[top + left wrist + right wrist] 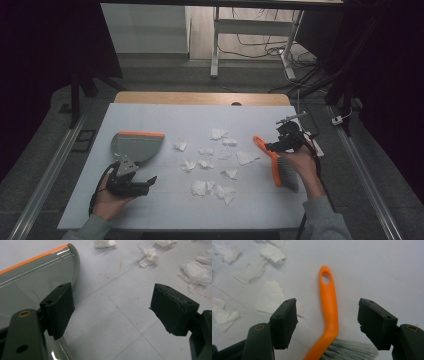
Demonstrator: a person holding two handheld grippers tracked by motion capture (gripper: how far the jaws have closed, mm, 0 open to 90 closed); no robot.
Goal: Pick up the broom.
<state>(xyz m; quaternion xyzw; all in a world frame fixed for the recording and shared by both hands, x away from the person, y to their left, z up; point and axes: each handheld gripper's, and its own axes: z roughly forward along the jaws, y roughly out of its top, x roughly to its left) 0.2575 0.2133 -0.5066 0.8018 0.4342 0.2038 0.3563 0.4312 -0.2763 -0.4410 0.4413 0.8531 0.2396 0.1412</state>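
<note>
I hold my right gripper [327,322] with fingers apart astride the brush [329,307] handle at three o'clock — ready to clamp; my left gripper [112,312], fingers apart, waits beside the dustpan [32,282] at nine o'clock of the paper scraps [210,165].

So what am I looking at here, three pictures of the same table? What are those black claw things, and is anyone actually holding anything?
Yes, one table, three cameras. The high view looks down from above: a person's two hands each hold a hand-operated two-jaw gripper, the left gripper and the right gripper. The other two pictures come from a small camera riding on each gripper, looking out between its black jaws.

On the white table lie scattered crumpled paper scraps, a grey dustpan with an orange edge, and a small brush with an orange handle and grey bristles.

Nothing is gripped yet. The left gripper's jaws stand wide open beside the dustpan. The right gripper's jaws are open on either side of the brush handle, apparently ready to close on it.
</note>
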